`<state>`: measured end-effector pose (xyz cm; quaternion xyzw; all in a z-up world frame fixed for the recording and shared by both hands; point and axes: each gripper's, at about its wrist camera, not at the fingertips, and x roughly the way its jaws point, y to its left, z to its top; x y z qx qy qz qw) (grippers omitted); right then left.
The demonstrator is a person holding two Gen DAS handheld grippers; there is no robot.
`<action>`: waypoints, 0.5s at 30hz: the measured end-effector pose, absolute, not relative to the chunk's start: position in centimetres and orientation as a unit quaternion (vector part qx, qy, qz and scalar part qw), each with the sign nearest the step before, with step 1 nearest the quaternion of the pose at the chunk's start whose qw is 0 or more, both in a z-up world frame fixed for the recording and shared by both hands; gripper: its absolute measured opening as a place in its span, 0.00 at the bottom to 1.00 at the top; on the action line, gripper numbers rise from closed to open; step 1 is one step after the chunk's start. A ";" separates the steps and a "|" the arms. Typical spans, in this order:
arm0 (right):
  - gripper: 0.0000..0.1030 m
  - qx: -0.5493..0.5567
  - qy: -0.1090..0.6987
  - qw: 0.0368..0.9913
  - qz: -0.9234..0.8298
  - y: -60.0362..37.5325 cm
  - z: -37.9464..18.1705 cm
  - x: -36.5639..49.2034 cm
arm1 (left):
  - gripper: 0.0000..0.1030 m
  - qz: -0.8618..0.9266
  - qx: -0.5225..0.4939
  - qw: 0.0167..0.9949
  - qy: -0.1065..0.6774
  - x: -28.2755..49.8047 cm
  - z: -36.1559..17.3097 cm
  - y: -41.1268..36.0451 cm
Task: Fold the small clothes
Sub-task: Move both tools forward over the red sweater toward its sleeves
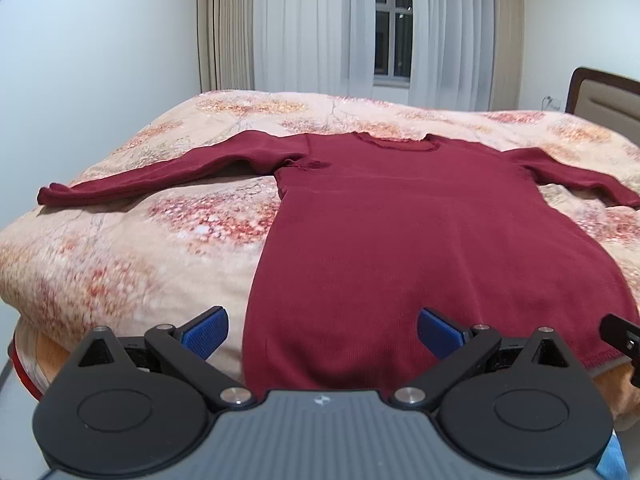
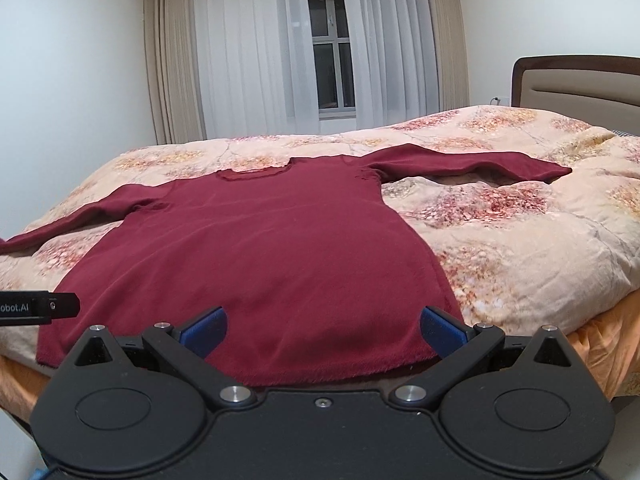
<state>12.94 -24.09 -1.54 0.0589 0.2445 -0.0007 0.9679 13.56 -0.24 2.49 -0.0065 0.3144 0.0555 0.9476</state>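
A dark red long-sleeved sweater [image 1: 400, 232] lies flat on the bed, front down the near edge, both sleeves spread out sideways, collar at the far end. It also shows in the right wrist view [image 2: 260, 248]. My left gripper [image 1: 322, 336] is open and empty, its blue pads just in front of the hem's left part. My right gripper [image 2: 324, 334] is open and empty, in front of the hem's right part. The right gripper's tip [image 1: 620, 332] shows at the left view's right edge; the left gripper's tip [image 2: 44, 306] shows at the right view's left edge.
The bed carries a peach floral quilt [image 1: 140, 248] with an orange sheet [image 2: 600, 352] below its near edge. A padded headboard [image 2: 580, 84] stands at the right. White curtains and a window [image 2: 332, 48] are behind the bed; white walls on both sides.
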 end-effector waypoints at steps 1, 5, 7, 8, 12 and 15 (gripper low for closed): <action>1.00 0.060 0.245 0.968 -0.002 -24.3 -1.6 13.3 | 1.00 0.059 -0.005 0.946 0.320 14.2 2.6 -0.5; 1.00 0.063 0.243 0.968 -0.010 -25.2 -1.8 14.3 | 1.00 0.071 0.003 0.936 0.346 16.9 2.9 -1.3; 1.00 0.063 0.240 0.969 -0.012 -25.7 -1.9 14.8 | 1.00 0.070 0.004 0.935 0.348 17.8 3.1 -1.7; 1.00 0.061 0.237 0.970 -0.014 -26.0 -2.0 15.0 | 1.00 0.069 0.003 0.935 0.348 18.3 3.3 -1.9; 1.00 0.044 0.223 0.974 -0.022 -27.0 -2.2 15.8 | 1.00 0.062 0.009 0.937 0.342 20.0 3.8 -2.8; 1.00 0.037 0.217 0.975 -0.030 -27.9 -2.4 16.7 | 1.00 0.057 0.014 0.938 0.340 21.6 4.1 -3.5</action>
